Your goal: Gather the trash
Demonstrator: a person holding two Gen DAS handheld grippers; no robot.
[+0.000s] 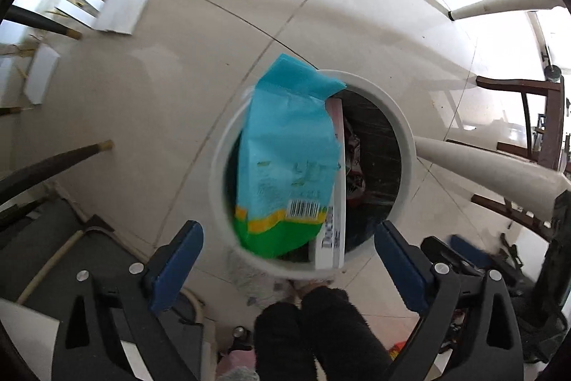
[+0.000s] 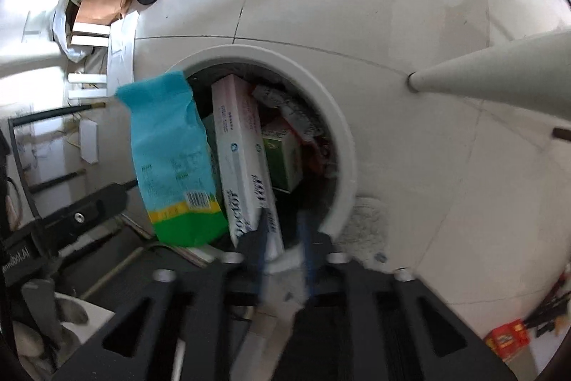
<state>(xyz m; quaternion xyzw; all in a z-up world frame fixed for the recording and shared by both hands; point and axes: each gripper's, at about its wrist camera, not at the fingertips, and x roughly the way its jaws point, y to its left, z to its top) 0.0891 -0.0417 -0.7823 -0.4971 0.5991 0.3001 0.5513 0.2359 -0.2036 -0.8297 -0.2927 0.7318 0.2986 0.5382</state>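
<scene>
Left hand-held gripper [image 1: 289, 259] agape above bin [image 1: 403, 127]

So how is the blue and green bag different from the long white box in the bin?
The blue and green bag is soft and crinkly; the long white box is stiff with straight edges. The bag is brightly coloured with a barcode; the box is white with dark lettering. The bag sticks up over the rim of the white bin; the box leans deeper inside. Both stand tilted, side by side in the bin.

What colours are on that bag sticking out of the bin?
The bag is light blue, with a yellow stripe and green bottom; the right wrist view shows it best.
</scene>
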